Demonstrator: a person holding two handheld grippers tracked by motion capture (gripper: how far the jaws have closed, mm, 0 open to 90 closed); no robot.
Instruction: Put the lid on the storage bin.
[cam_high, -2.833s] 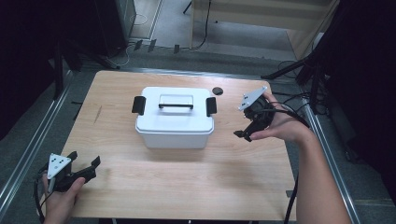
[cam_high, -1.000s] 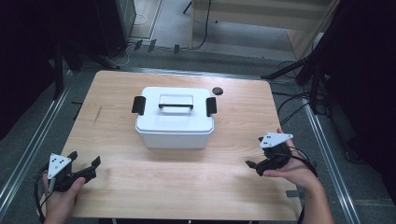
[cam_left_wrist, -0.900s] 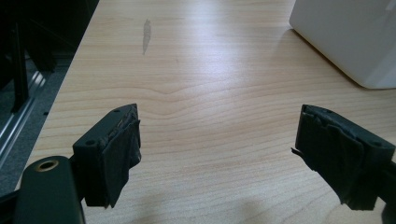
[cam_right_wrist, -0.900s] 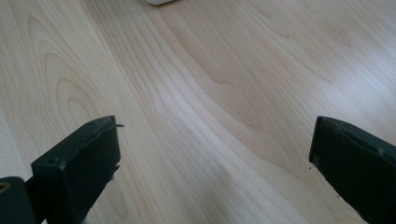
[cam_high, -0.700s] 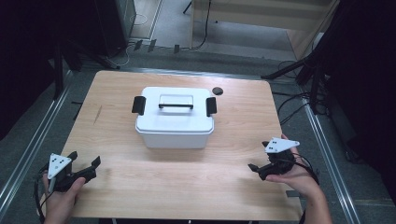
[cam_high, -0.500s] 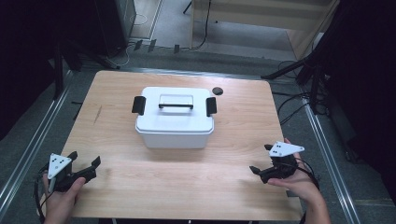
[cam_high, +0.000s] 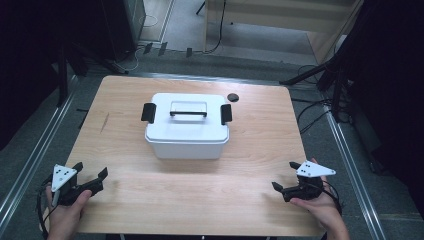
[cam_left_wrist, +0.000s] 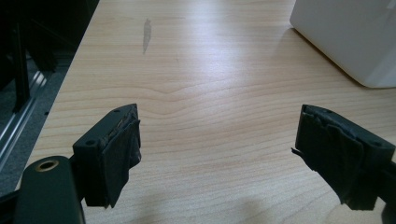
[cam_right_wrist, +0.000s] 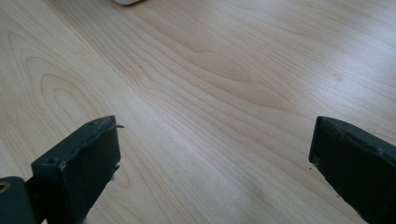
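Observation:
A white lidded box (cam_high: 187, 126) with a black top handle and black side clips stands in the middle of the wooden table (cam_high: 260, 130); one corner of the box (cam_left_wrist: 355, 42) appears at the upper right of the left gripper view. My left gripper (cam_high: 90, 175) rests low at the table's front left corner, open, with nothing between its jaws (cam_left_wrist: 219, 154). My right gripper (cam_high: 286, 176) sits at the front right corner, also open and empty (cam_right_wrist: 215, 158), well clear of the box.
A small round black object (cam_high: 233, 97) lies on the table behind the box to its right. Metal rails run along both sides of the table, and cables lie on the floor at the right.
My right gripper has drawn back from beside the box's right clip to the front right corner of the table. The left gripper has not moved.

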